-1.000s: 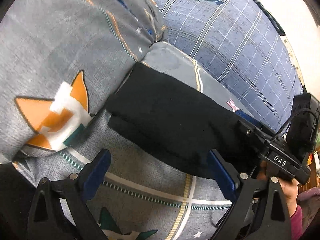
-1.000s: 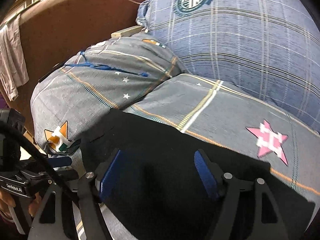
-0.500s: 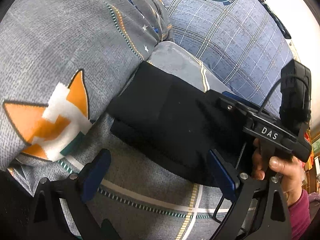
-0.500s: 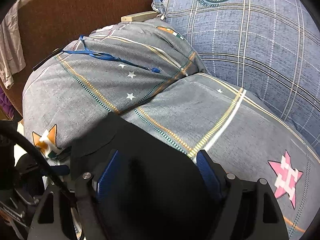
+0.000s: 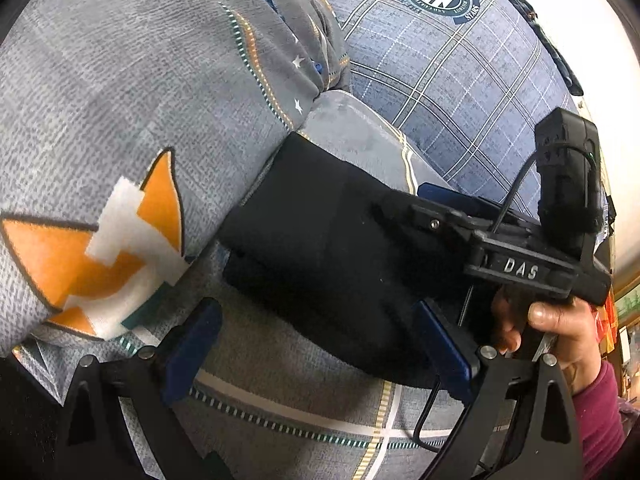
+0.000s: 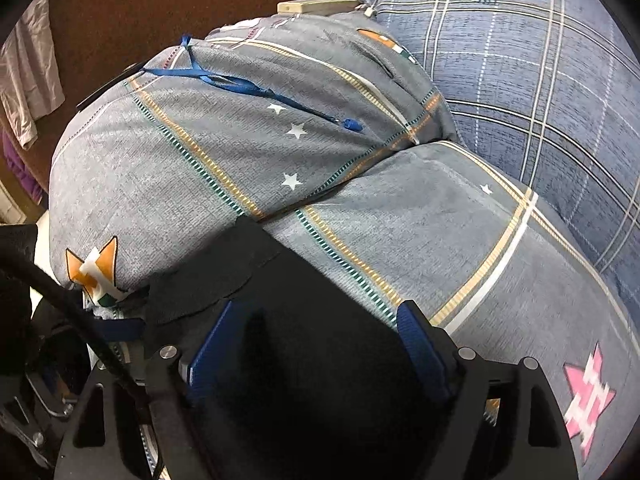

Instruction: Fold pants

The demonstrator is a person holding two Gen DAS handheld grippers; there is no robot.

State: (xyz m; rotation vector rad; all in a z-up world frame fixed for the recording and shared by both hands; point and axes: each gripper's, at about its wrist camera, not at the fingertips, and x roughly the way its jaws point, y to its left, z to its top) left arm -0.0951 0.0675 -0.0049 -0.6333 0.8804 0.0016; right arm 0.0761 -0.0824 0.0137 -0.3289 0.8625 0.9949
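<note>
The black pants (image 5: 320, 240) lie folded into a compact block on the grey patterned sheet (image 5: 280, 368), pushed against a grey pillow. My left gripper (image 5: 316, 348) stands open just before the pants' near edge, with its right fingertip (image 5: 440, 352) at that edge. My right gripper (image 6: 316, 344) hovers over the pants (image 6: 280, 280). Its jaws are opening; black cloth lies between and under the blue pads, which do not press on it. In the left wrist view a hand (image 5: 560, 328) holds the right gripper's body (image 5: 520, 268) over the pants' right part.
A grey pillow with an orange star (image 5: 112, 248) bulges left of the pants, with a blue lanyard (image 6: 256, 88) lying on it. A blue plaid quilt with a crest (image 6: 520, 60) lies behind. A brown headboard (image 6: 160, 8) with a hanging cloth (image 6: 28, 72) stands far left.
The right gripper has slid leftward over the pants toward the pillow, further into the left wrist view, and its jaws stand a little wider. The left gripper has hardly moved.
</note>
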